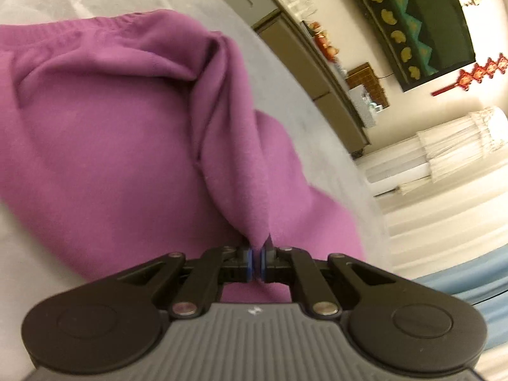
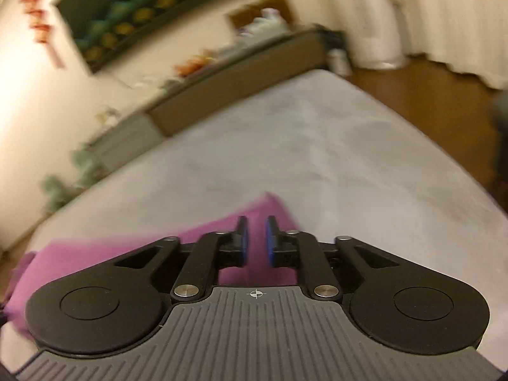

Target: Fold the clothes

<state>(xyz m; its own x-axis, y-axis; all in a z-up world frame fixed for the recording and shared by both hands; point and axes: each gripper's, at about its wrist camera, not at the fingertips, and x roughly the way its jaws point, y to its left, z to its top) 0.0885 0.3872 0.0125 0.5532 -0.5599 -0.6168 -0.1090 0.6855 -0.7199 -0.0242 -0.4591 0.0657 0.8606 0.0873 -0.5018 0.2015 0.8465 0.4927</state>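
Left wrist view shows a purple garment of soft fleece-like knit (image 1: 104,146) spread over a pale grey bed surface (image 1: 285,101). The left gripper (image 1: 257,262) has its black fingers with blue pads (image 1: 250,262) pressed together on a pinched fold of this cloth, and from the pinch a long ridge of fabric rises and runs away toward the far side, so the cloth is lifted there while the rest lies on the bed. At the far left edge the garment has a ribbed band (image 1: 63,31), and broad soft creases cross its middle. The colour is even, with no print visible. Right wrist view is blurred; it shows a flat corner of the same purple garment (image 2: 95,250) lying on the grey surface, under and just in front of the right gripper (image 2: 255,241). Its two fingers stand a narrow gap apart, and nothing is between the blue pads (image 2: 270,241). Beyond the bed are a low brown cabinet (image 2: 241,76) and a dark framed picture with yellow shapes (image 2: 143,12) on the wall.
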